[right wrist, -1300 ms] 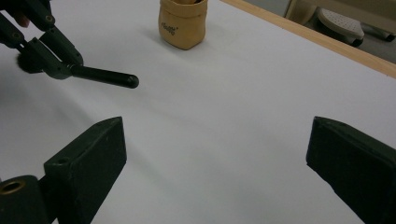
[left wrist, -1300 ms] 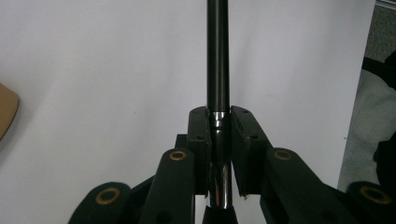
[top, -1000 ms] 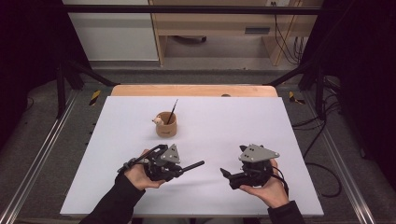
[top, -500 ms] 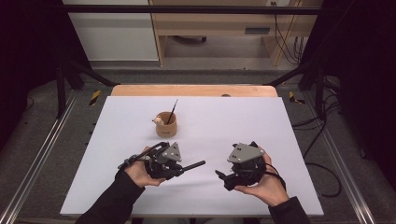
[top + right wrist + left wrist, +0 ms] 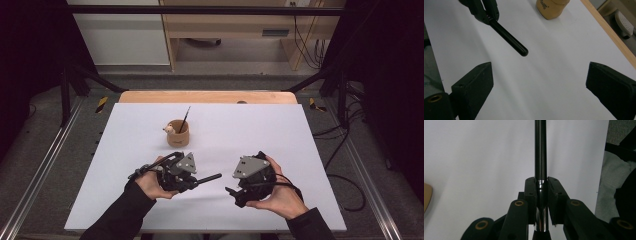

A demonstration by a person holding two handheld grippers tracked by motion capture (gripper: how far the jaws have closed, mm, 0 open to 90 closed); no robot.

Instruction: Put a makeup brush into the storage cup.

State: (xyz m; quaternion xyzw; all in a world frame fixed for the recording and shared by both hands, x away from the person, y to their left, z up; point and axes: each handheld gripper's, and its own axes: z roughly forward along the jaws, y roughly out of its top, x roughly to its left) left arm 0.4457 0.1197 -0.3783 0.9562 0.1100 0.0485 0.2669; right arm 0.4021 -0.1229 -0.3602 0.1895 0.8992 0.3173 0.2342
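While the left gripper [image 5: 541, 195] has its fingers [image 5: 531, 195] pressed on either side of a black pen-like rod [image 5: 540, 150], the rod sticks straight out past them over the white worktop [image 5: 474, 157], its metal band sitting between the pads. In the high view the left gripper [image 5: 192, 180] lies in the person's left hand [image 5: 152, 182] near the front of the worktop [image 5: 300, 150], with the rod [image 5: 207, 178] pointing toward the right gripper [image 5: 232, 192]. The right gripper's fingers [image 5: 474, 82] stand wide apart with nothing between them, and the rod's rounded tip [image 5: 522, 52] hangs just ahead of them, apart from both. The right hand [image 5: 275, 197] holds that gripper near the left one. Farther back stands a small tan cup [image 5: 177, 132] with a thin dark brush [image 5: 185, 117] leaning in it.
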